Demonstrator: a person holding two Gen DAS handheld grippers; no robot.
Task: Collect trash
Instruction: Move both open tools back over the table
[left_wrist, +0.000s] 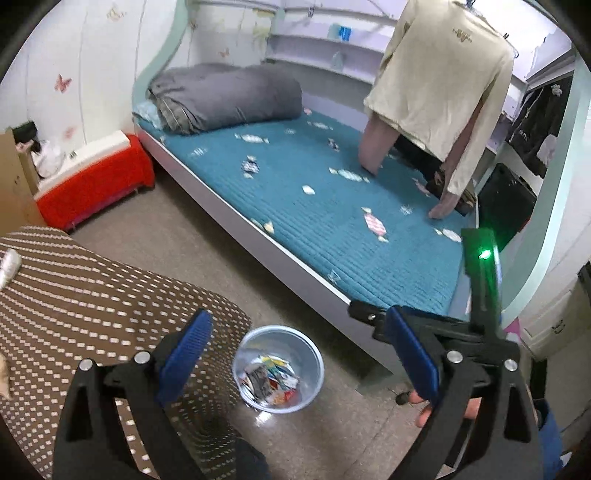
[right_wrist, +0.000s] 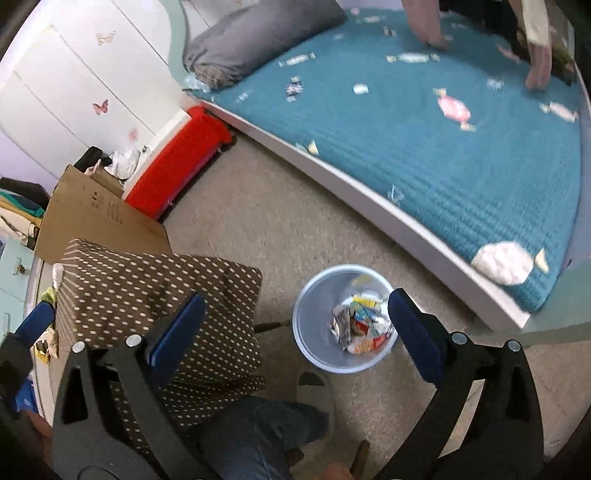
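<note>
We are seeing the person in the cream long-sleeved shirt (left_wrist: 439, 77) cut off at the top edge of the left wrist view, head hidden. In the right wrist view only their blurred forearms (right_wrist: 537, 55) are showing, cropped by the top edge. The small scattered candy wrappers (right_wrist: 452, 107) on the teal quilted bed cover (right_wrist: 424, 155) are smearing there, print unreadable. The mixed crumpled wrappers (left_wrist: 271, 380) in the pale blue plastic bin (left_wrist: 245, 354) are too jumbled for us to separate.
</note>
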